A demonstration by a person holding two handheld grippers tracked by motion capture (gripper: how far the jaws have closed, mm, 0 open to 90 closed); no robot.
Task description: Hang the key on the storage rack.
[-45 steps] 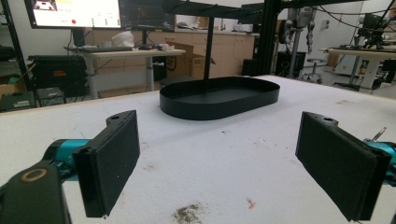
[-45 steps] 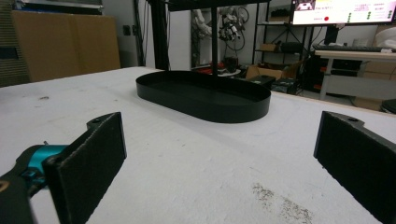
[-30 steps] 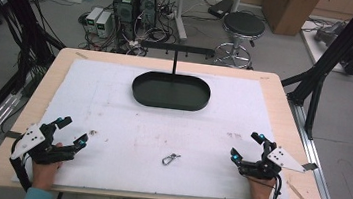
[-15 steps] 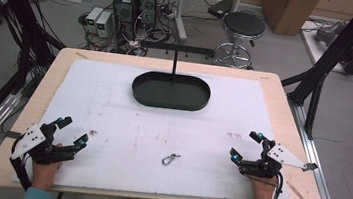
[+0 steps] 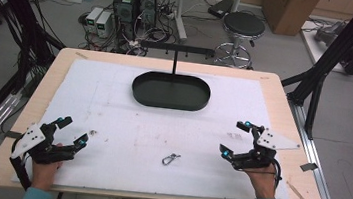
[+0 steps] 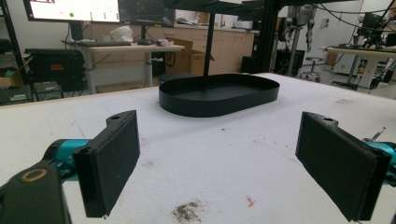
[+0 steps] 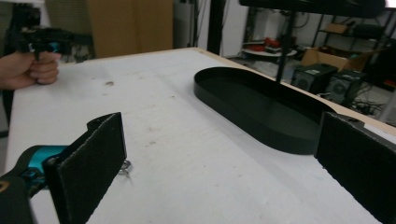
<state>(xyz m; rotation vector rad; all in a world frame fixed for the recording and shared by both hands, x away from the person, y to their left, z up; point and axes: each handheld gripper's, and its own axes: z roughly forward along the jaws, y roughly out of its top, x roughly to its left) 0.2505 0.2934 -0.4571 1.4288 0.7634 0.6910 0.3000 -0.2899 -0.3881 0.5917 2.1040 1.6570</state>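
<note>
I had both grippers resting low on the white table [image 5: 127,119], each with its 2 jaws spread wide and holding nothing. The small metal clip [image 5: 170,159] lay flat between them, nearer my right gripper [image 5: 236,139], just beside its left-hand jaw in the right gripper view. My left gripper [image 5: 72,130] sat well apart from it. The black tray [image 5: 171,91] lay ahead of both sets of jaws.

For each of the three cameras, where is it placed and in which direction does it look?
High view: above the near table edge, looking forward and down; both hands, left claw and right claw show.
Left gripper view: on the left claw, facing the black oval metal tray.
Right gripper view: on the right claw, looking across the table.
All views share the tray; high and right views share the small metal clip.
</note>
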